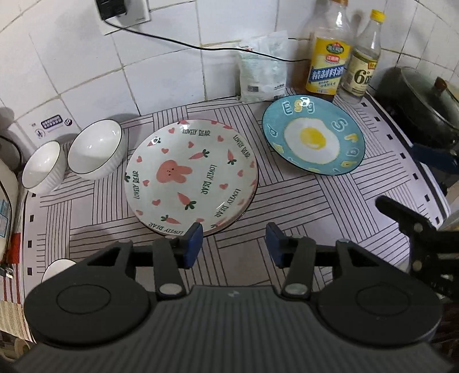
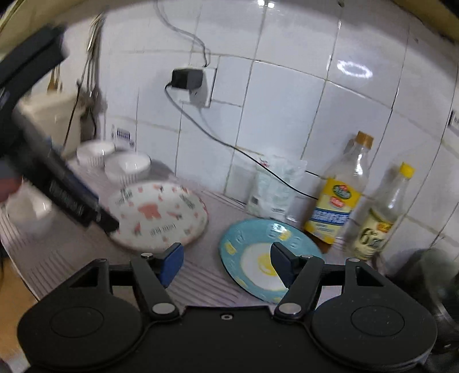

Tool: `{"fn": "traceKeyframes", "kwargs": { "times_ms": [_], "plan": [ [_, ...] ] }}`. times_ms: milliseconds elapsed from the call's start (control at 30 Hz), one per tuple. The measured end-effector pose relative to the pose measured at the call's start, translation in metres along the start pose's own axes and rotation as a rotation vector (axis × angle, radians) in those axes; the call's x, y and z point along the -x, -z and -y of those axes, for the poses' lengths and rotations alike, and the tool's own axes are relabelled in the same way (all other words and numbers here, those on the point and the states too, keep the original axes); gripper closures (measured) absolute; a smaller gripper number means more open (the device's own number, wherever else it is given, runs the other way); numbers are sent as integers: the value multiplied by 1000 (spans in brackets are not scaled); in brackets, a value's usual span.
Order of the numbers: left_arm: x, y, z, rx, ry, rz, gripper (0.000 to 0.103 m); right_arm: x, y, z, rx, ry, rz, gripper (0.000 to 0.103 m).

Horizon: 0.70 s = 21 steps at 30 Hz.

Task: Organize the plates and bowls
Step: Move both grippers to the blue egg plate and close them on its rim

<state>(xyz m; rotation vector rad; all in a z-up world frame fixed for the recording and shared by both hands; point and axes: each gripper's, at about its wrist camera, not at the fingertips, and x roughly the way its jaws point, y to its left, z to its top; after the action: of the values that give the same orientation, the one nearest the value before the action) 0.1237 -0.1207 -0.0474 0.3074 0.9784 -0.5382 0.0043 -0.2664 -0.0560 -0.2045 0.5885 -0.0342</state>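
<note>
A white plate with a pink rabbit and carrots (image 1: 190,175) lies mid-mat; in the right wrist view the rabbit plate (image 2: 157,218) is blurred. To its right rests a blue plate with a fried-egg print (image 1: 312,134), and this egg plate (image 2: 258,258) sits under my right fingers. Two white ribbed bowls (image 1: 96,149) (image 1: 43,166) stand at the left by the wall, and a third white bowl (image 1: 57,268) peeks out at lower left. My left gripper (image 1: 233,238) hovers open and empty above the mat in front of the rabbit plate. My right gripper (image 2: 226,255) is open and empty too.
A striped mat (image 1: 287,200) covers the counter. At the back stand a white bag (image 1: 262,69) and two bottles (image 1: 327,57) (image 1: 364,63). A dark lidded pot (image 1: 424,106) sits at the right. A black cable (image 1: 172,40) runs from a wall socket (image 1: 123,11).
</note>
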Motion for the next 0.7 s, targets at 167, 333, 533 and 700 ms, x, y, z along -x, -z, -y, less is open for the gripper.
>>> {"fn": "traceKeyframes", "kwargs": {
  "times_ms": [167, 333, 533, 700],
  "plan": [
    [-11, 1, 16, -19, -2, -26, 46, 9, 21, 7, -33, 25, -16, 31],
    [-22, 1, 24, 39, 24, -16, 40, 16, 39, 15, -78, 14, 47, 4],
    [-41, -2, 34, 100, 1, 12, 23, 9, 59, 32, -157, 29, 133, 4],
    [-59, -3, 50, 149, -12, 88, 15, -16, 75, 58, -288, 40, 149, 4]
  ]
}}
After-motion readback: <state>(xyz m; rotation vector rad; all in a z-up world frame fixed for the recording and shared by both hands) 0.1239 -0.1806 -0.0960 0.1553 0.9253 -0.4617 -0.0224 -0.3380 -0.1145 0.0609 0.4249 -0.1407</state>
